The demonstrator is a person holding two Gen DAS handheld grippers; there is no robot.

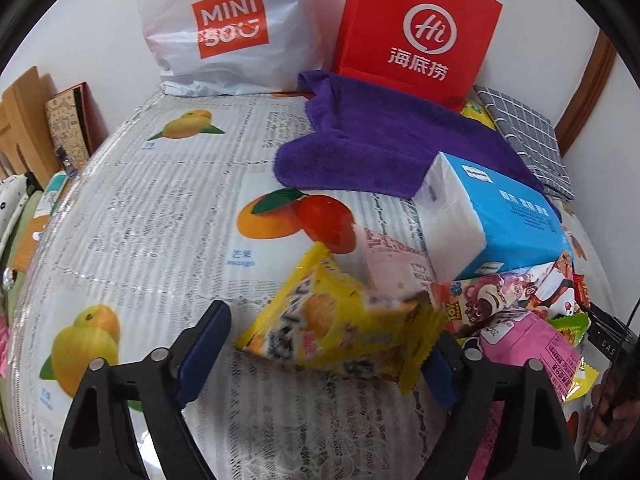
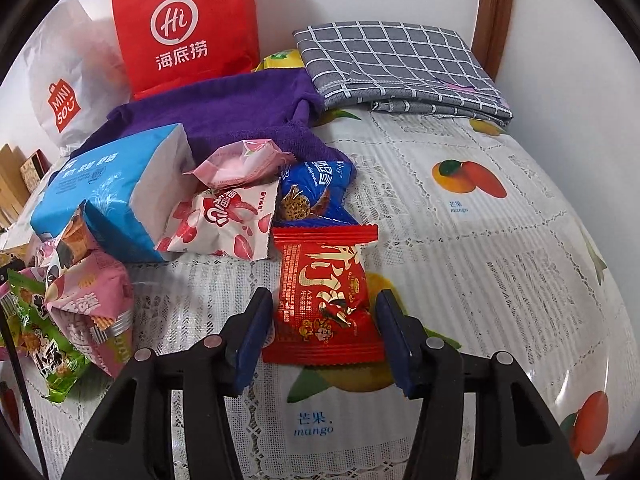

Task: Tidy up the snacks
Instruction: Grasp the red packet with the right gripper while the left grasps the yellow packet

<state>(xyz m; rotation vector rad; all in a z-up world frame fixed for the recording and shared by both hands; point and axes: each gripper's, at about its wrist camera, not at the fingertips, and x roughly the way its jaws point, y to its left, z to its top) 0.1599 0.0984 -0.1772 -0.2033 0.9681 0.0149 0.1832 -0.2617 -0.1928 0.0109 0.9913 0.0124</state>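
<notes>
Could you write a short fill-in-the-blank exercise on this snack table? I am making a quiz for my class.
1. The snack packet between the fingers of the right claw is ____ in colour.
2. The left claw has a ____ snack packet between its fingers.
3. The red paper bag stands behind a ____ towel.
4. The fruit named on the tablecloth is ____.

Missing words: red; yellow; purple; mango

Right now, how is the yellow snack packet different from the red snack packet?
The yellow snack packet is tilted with one corner up; the red snack packet lies flat on the tablecloth. The yellow one looks wider than the red one. The yellow one lies crosswise between the left gripper fingers, the red one lengthwise in the right gripper. Both are sealed, crinkly wrappers.
</notes>
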